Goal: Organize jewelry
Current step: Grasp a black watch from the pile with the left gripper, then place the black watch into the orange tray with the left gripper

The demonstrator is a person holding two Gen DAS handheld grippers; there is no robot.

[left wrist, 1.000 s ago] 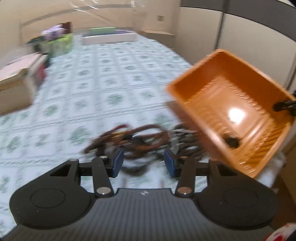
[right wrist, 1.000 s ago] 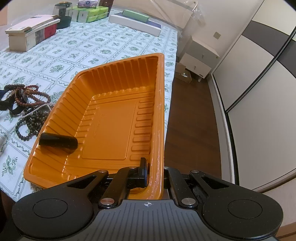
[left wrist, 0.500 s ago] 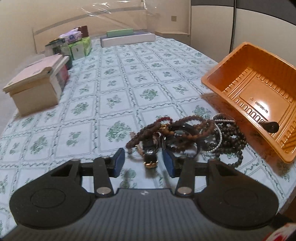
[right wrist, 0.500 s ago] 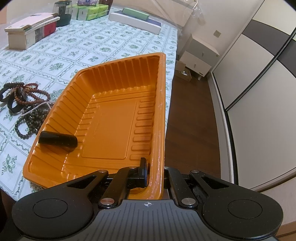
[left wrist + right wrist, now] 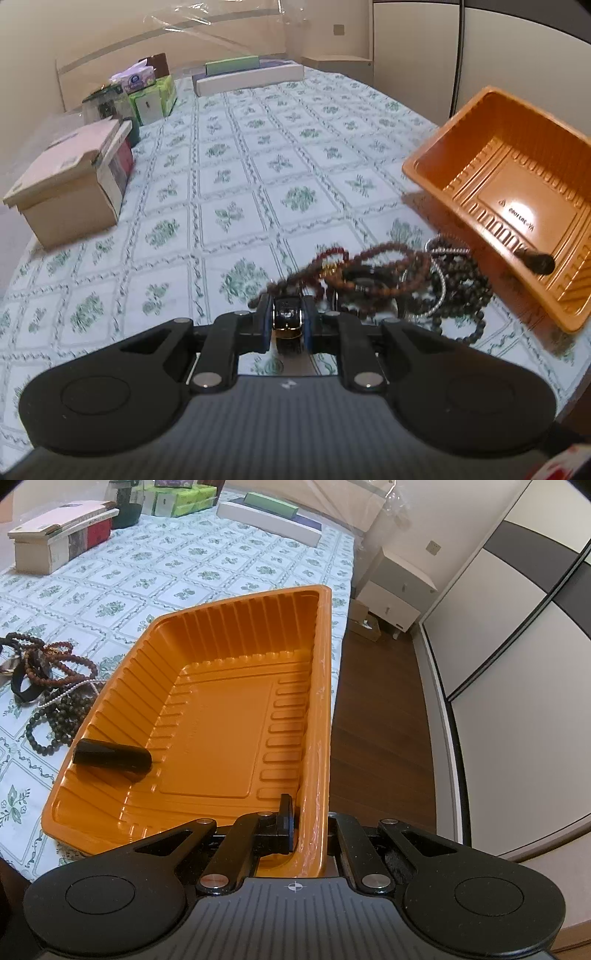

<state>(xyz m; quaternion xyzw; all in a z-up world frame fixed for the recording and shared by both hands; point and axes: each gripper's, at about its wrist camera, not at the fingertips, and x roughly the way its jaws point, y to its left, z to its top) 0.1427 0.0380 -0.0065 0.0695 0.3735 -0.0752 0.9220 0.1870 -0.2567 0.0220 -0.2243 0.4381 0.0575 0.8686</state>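
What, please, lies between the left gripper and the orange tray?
In the left wrist view, a tangle of beaded bracelets lies on the tablecloth between the left gripper, shut on a watch, and the orange tray.

The right gripper [image 5: 308,827] is clamped on the near right wall of a ribbed orange plastic tray [image 5: 321,686], one finger inside the tray and the other outside. A short black cylinder [image 5: 112,757] lies against the tray's left inner wall. Just left of the tray, a tangle of dark and reddish bead bracelets [image 5: 55,686] rests on the worktop's green floral-patterned cloth [image 5: 155,561]. Beyond, a cardboard box [image 5: 61,541] sits near the far left.
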